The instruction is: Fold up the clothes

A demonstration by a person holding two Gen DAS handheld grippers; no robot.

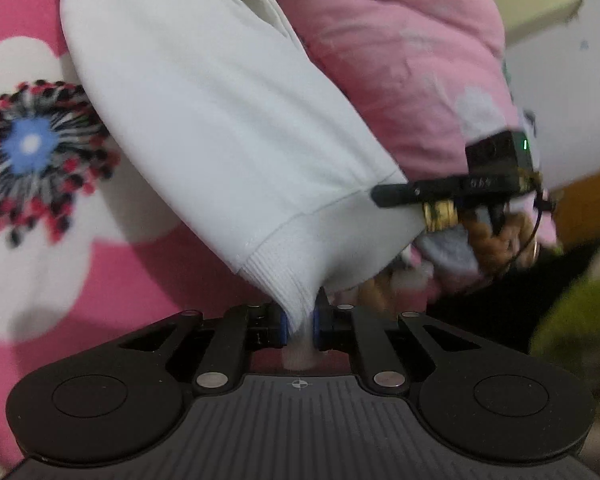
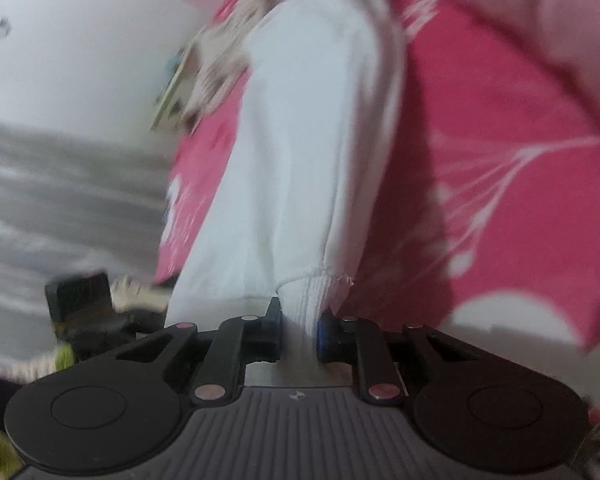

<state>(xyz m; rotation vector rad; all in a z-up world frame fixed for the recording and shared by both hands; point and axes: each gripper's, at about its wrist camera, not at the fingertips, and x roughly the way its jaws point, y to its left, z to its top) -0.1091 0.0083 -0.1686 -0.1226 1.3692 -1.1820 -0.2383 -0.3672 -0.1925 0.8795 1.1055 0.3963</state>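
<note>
The white sweatshirt (image 1: 204, 120) is the thing being folded, and it is stretching from the top of each picture down to the bottom middle, lying over a big pink blanket with flowers (image 1: 32, 208). A soft pink pillow or quilt (image 1: 400, 60) is sitting at the upper right of the left wrist view. Farther right in that view the other tool is showing, black with a small green light. In the left wrist view, the left gripper (image 1: 302, 326) is squeezing tight on a ribbed cuff (image 1: 284, 280) at the bottom middle. In the right wrist view, the right gripper (image 2: 300, 330) is pinching the other ribbed cuff (image 2: 308, 300) the same way, at the bottom middle. No earlier picture is here, so only the grip can be told. It looks like the step of picking up both sleeve ends is going on. Next, I think both sleeves are needing to be carried across onto the body of the sweatshirt and laid flat, keeping the cloth smooth and not letting the cuffs slip out.
</note>
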